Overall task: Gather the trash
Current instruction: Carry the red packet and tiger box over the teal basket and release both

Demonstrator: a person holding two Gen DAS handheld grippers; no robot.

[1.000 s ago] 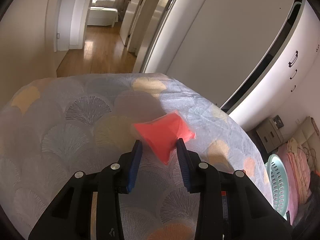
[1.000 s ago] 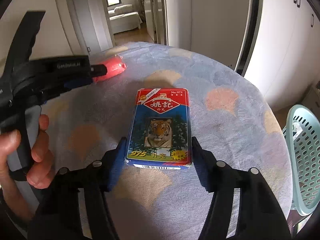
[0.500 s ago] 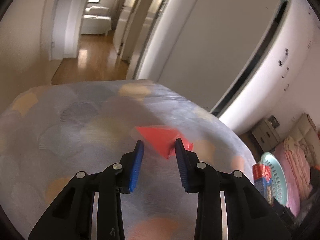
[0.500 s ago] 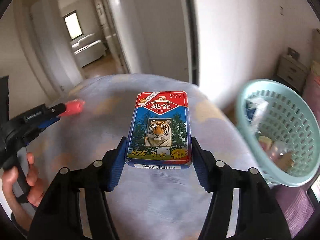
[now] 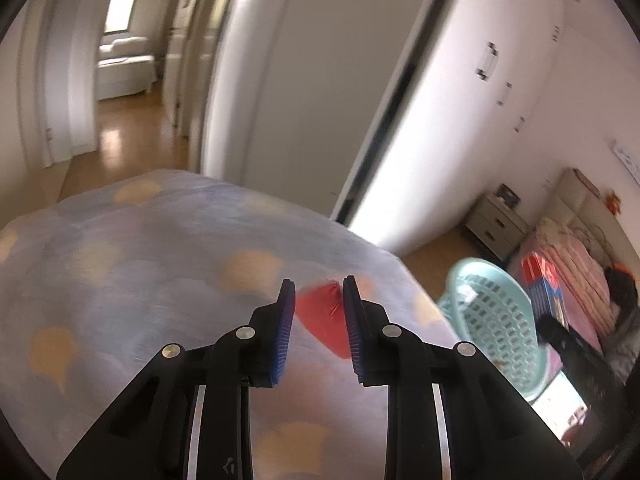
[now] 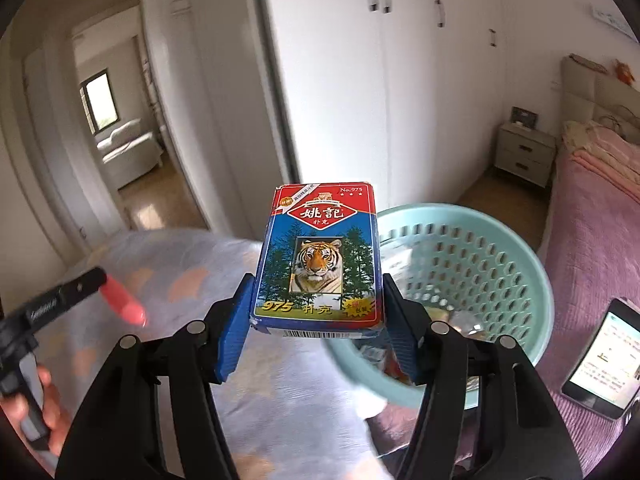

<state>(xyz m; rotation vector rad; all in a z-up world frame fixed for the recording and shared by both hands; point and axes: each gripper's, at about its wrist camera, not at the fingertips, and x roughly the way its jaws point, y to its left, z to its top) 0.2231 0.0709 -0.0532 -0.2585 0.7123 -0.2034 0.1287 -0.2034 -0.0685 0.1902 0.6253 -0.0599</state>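
Observation:
My left gripper (image 5: 318, 292) is shut on a red crumpled wrapper (image 5: 324, 320) and holds it above the round table (image 5: 140, 280) near its right edge. The wrapper also shows in the right wrist view (image 6: 120, 300), sticking out of the left gripper's fingers (image 6: 86, 284). My right gripper (image 6: 318, 304) is shut on a blue and red card box with a tiger picture (image 6: 318, 258), lifted in front of a teal mesh basket (image 6: 472, 276). The basket holds some trash and also shows in the left wrist view (image 5: 496, 312).
The table has a blue-grey cloth with orange patches. A bed with pink bedding (image 6: 592, 216) lies on the right, with a lit phone (image 6: 604, 364) on it. White wardrobes (image 6: 420, 80) and a nightstand (image 6: 524, 152) stand behind. A doorway (image 5: 116, 92) opens at back left.
Both grippers have lifted their items off the table and swung right toward the basket. The basket now fills the space behind the card box.

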